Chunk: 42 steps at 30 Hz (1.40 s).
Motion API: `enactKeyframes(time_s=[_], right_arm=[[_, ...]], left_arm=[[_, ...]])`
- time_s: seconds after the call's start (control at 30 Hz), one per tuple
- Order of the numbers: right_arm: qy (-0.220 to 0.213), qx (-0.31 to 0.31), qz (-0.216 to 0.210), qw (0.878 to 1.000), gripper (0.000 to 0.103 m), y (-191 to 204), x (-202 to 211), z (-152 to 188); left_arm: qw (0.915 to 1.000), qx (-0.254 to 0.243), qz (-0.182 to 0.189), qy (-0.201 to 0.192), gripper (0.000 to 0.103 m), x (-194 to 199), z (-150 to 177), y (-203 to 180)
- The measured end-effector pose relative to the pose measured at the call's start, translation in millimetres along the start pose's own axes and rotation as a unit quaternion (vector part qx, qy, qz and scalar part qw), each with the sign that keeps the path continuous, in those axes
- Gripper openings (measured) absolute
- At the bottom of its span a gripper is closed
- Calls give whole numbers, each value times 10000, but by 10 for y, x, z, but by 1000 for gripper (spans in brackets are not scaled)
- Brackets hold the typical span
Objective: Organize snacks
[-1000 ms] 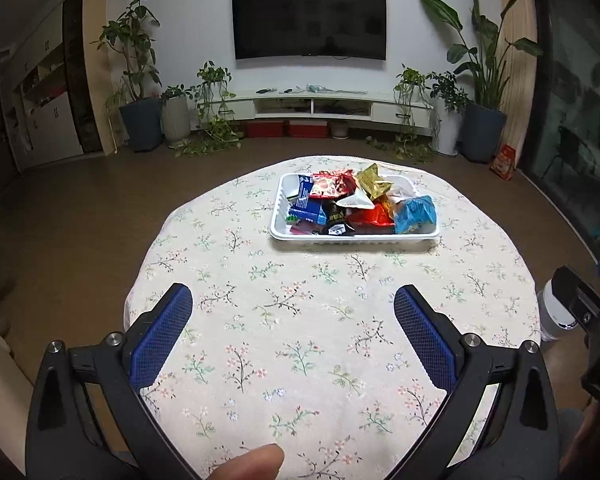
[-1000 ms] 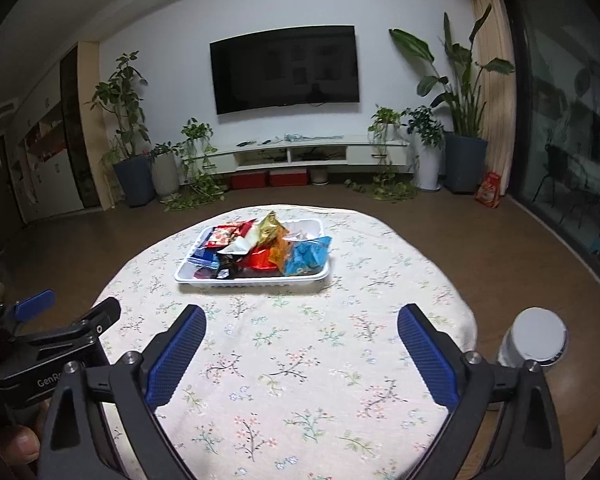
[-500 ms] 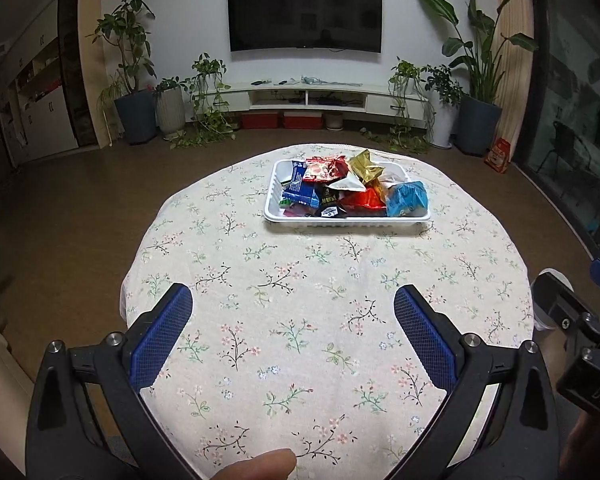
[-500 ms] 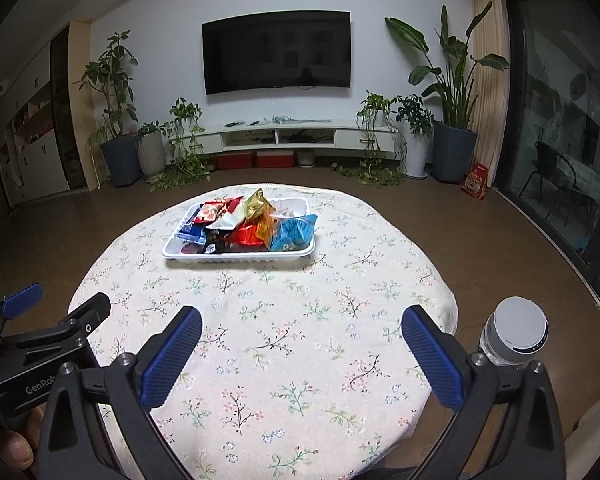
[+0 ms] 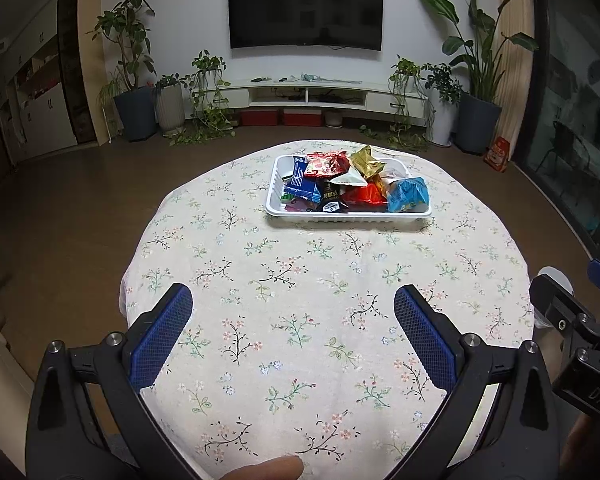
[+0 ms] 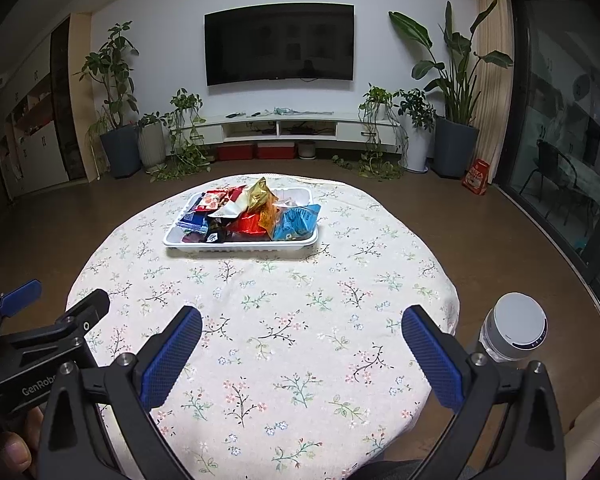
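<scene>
Both tongs hang spread wide and empty over the near tablecloth (image 5: 300,280), the left tongs (image 5: 292,320) beside the right tongs (image 6: 300,340), well short of the tray (image 5: 348,216) heaped with snacks (image 5: 352,184). A careless grab at that loose pile could spill packets; farther right, a bottle (image 6: 516,332) beside the table edge could get knocked.

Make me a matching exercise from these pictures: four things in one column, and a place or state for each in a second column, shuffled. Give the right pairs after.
Things:
1. light blue snack bag
2. gold snack bag
3. white tray
4. left gripper

Places or states:
A. open, holding nothing
B. on the floral tablecloth, far side of the table
C. at the tray's right end
D. on top of the pile, toward the back

Pairs: 1-C, 2-D, 3-B, 4-A
</scene>
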State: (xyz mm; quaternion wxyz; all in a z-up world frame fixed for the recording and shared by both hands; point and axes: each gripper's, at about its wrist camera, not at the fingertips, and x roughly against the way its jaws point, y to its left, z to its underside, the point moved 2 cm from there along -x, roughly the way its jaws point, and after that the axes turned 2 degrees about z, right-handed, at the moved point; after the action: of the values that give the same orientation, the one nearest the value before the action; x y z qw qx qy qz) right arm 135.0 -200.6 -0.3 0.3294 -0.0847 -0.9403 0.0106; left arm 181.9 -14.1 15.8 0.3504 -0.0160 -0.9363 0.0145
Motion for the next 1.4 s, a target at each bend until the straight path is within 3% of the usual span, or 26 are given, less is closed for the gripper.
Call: enactKeyframes(time_s=[1.4], right_arm=[[44,15,1,10000,102,18,-5,-10]], left_arm=[[9999,-22,72,123,102,-59,15,-36]])
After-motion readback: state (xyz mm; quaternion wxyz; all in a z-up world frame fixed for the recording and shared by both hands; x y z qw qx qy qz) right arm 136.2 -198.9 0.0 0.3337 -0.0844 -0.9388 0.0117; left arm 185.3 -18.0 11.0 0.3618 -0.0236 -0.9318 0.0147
